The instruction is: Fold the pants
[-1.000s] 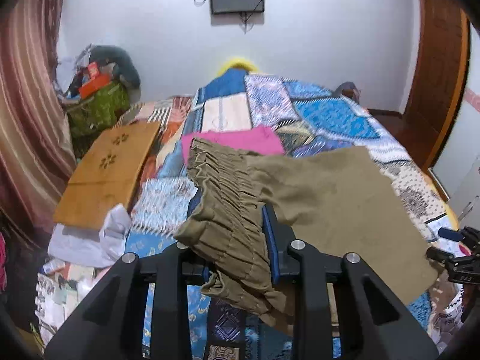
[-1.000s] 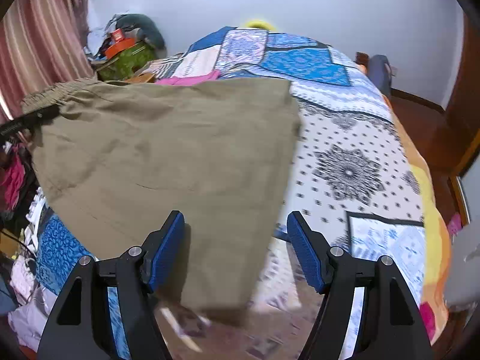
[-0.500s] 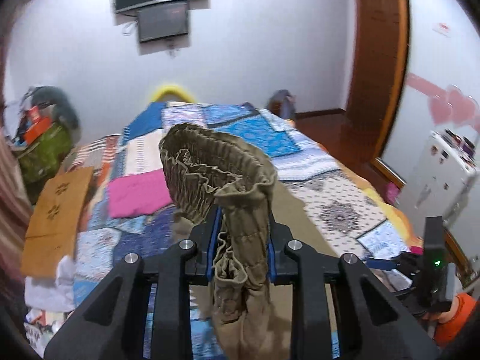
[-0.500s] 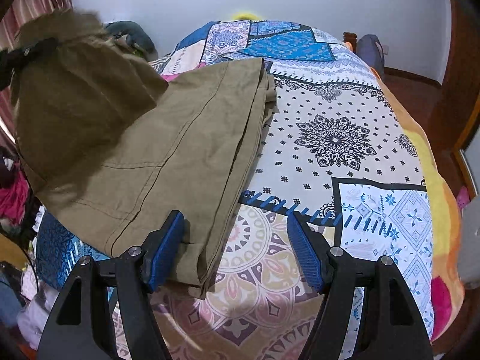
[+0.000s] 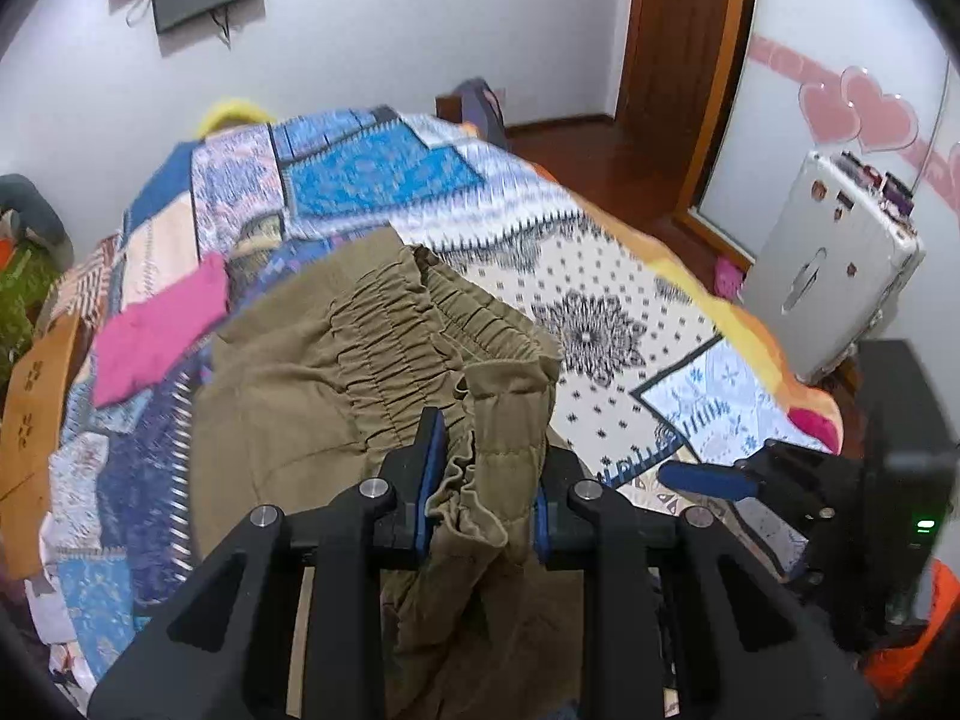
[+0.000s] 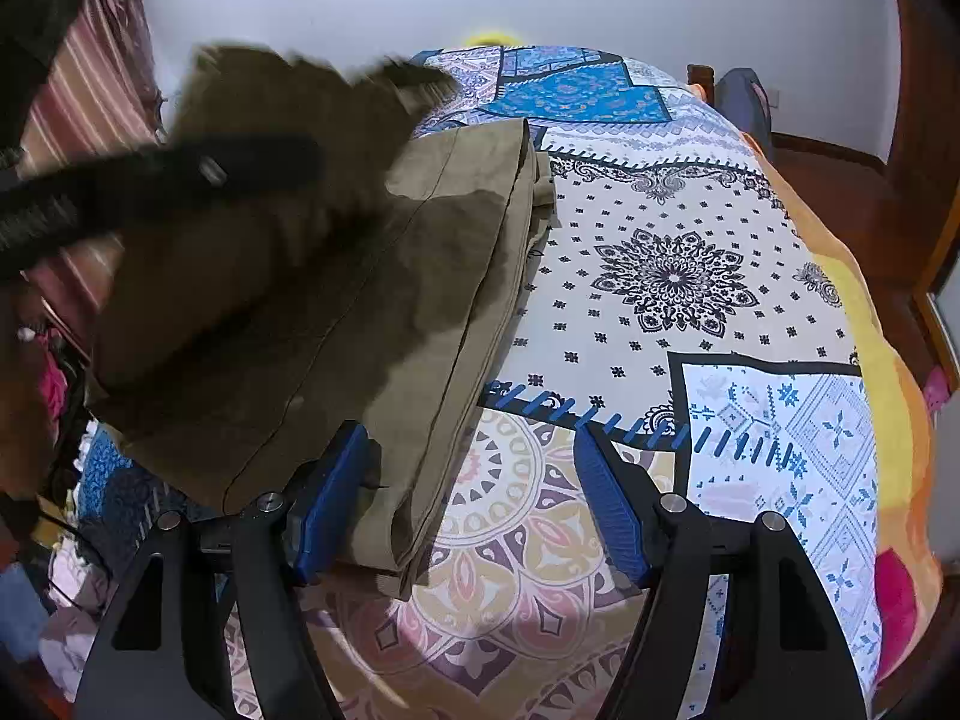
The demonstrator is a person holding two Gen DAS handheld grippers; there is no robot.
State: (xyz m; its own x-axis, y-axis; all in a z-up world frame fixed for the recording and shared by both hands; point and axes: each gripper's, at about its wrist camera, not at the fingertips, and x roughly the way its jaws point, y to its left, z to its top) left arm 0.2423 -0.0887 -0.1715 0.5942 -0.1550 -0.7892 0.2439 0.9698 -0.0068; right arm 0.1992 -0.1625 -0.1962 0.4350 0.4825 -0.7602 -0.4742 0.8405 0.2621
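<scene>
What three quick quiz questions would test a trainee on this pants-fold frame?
1. True or false: the left gripper is clamped on the pants' elastic waistband.
2. The right gripper is: A) shut on the hem, B) open, fingers apart, C) holding the pink cloth.
3. What do the pants lie on?

Key: 1 true; 2 B; 3 the patchwork bedspread.

My left wrist cam looks steeply down along my left gripper [image 5: 483, 468], close over the pants [image 5: 336, 372]. My right wrist cam does likewise from my right gripper [image 6: 474, 498]. Both share the patchwork bed [image 6: 690, 276], pants, far wall.
</scene>
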